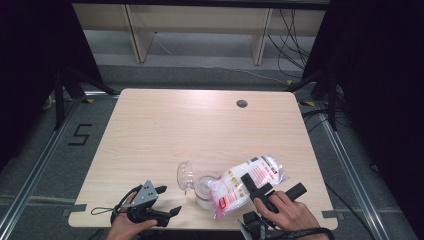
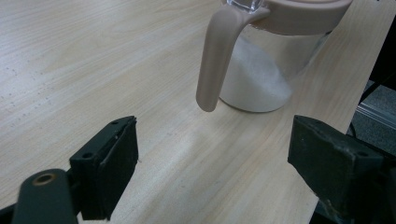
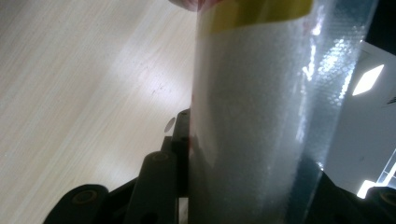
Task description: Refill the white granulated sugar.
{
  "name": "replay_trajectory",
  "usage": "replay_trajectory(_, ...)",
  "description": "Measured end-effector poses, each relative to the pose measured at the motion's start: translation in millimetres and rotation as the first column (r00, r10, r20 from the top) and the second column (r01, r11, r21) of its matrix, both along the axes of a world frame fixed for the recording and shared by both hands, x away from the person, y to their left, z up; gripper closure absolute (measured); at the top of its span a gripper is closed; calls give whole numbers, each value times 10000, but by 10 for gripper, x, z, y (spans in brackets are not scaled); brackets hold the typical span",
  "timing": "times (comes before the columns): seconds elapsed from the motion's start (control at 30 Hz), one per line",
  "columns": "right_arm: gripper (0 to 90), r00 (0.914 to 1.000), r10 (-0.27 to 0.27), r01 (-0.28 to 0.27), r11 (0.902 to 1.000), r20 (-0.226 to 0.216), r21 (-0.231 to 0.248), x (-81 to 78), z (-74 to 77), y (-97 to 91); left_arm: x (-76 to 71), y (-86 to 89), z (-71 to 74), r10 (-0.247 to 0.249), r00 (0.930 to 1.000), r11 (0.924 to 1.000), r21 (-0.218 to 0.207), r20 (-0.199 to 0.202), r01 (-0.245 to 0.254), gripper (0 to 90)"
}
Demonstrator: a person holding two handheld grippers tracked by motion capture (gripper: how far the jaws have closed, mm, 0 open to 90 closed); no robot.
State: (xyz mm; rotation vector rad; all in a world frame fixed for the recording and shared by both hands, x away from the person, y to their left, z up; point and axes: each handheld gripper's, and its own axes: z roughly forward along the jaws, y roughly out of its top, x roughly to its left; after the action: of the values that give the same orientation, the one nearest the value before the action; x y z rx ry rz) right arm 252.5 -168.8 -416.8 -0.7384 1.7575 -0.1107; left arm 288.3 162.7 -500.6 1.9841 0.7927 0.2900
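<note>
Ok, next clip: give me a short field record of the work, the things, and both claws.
work: pouring white grains from bag into jar
bag: clear plastic, tilted over the jar mouth
jar: clear, lid flipped open, partly filled
left claw: open, holding nothing, beside the jar
right claw: shut on bag
table: light wood

A pale wooden desk (image 1: 165,125) carries a clear jar (image 1: 204,191) of white grains; the bag (image 1: 250,180) perhaps rests there too.

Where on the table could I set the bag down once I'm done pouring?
Bare wood runs from the jar and bag back to the cable hole, and along the table's left side. The near edge is crowded: left gripper, jar, bag, right gripper.
</note>
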Motion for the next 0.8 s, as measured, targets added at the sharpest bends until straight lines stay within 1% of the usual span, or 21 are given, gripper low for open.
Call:
replay_trajectory(0.03,700,10000,-4,4,10000,24,-39,2,3,-5,0,1,1,3,10000,10000,1,7,-3,158)
replay_trajectory(0.07,700,9999,-131,130,9995,-20,-281,-4,21,-3,4,5,3,-43,10000,10000,38,45,43,158)
replay_trajectory(0.13,700,10000,-20,20,10000,21,-47,-1,7,-10,5,3,-4,46,10000,10000,-70,21,-45,158)
replay_trajectory(0.23,700,10000,21,-21,10000,18,13,-12,5,-2,9,-2,-2,87,10000,9999,-108,32,-86,158)
replay_trajectory(0.3,701,9999,106,-106,9999,8,34,-18,10,-2,9,-2,3,62,10000,10000,-31,64,-62,158)
replay_trajectory(0.33,701,10000,94,-93,9998,33,-202,-21,29,-1,5,-5,0,108,9999,9999,-82,16,-108,158)
replay_trajectory(0.37,701,10000,63,-62,10000,31,-65,-15,20,-7,10,-2,-3,76,10000,9999,-89,61,-75,158)
replay_trajectory(0.4,701,10000,22,-22,10000,28,-33,-13,14,-13,14,15,1,63,10000,9999,93,51,-64,158)
replay_trajectory(0.43,701,10000,-4,5,10000,60,-96,-8,12,-14,8,5,-2,127,9999,9999,-111,22,-127,158)
replay_trajectory(0.47,702,10000,-31,31,9999,29,-163,-3,7,-10,7,9,-1,140,9999,9999,-100,25,-140,158)
replay_trajectory(0.53,702,10000,-20,19,9999,-12,-137,-4,3,-9,5,2,-2,172,9999,9997,-175,15,-172,158)
replay_trajectory(0.57,702,10000,76,-76,9998,12,-185,-7,6,-3,5,0,-1,173,9998,9997,-166,26,-173,158)
replay_trajectory(0.6,702,9999,111,-111,9999,-23,-124,-10,4,0,5,-1,-1,176,9998,9997,-158,28,-175,158)
replay_trajectory(0.63,702,9999,111,-111,9999,-74,57,-8,-4,4,4,-3,1,211,9998,9997,-138,44,-210,158)
replay_trajectory(0.67,703,9998,177,-177,9997,6,-152,-1,8,7,6,-2,4,189,9998,9997,-137,16,-188,158)
replay_trajectory(0.7,703,9999,132,-133,9997,-28,-183,3,2,3,7,3,7,161,9999,9999,-57,29,-161,158)
replay_trajectory(0.73,703,9999,131,-131,9999,-13,-66,10,-11,-1,5,-4,6,196,9998,9997,-120,19,-195,158)
replay_trajectory(0.77,703,9999,-24,23,9999,-121,-135,10,-8,-7,13,10,10,135,9999,9997,186,89,-136,158)
replay_trajectory(0.8,703,10000,57,-58,9998,-10,-196,22,-14,-12,3,-12,7,178,9998,9998,-116,33,-178,158)
